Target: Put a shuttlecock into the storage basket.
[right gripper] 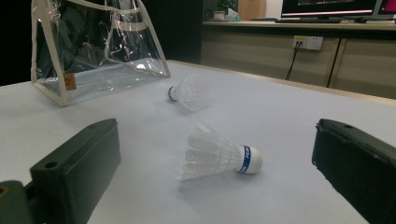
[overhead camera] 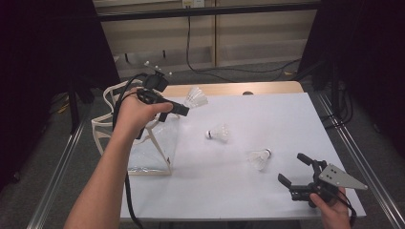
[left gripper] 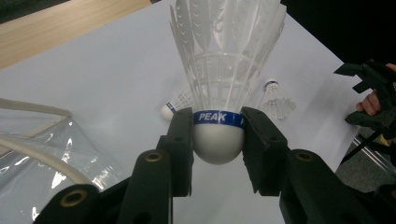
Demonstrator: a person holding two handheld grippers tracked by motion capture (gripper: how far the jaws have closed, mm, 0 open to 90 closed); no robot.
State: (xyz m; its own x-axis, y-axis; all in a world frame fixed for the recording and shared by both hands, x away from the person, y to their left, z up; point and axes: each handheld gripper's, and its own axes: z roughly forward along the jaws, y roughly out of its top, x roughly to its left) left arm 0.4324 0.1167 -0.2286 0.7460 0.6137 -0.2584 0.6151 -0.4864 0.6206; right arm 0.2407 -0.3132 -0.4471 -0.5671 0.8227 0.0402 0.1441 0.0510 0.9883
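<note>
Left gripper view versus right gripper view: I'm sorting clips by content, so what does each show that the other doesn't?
The left gripper view alone shows a shuttlecock clamped by its cork between the left gripper jaws, the blue band reading PEAK, with the right gripper beyond.

The right gripper view alone shows the right gripper's own open jaws, a wall socket and monitors behind the table.

Both show two shuttlecocks lying on the white table and the clear plastic bag.
</note>
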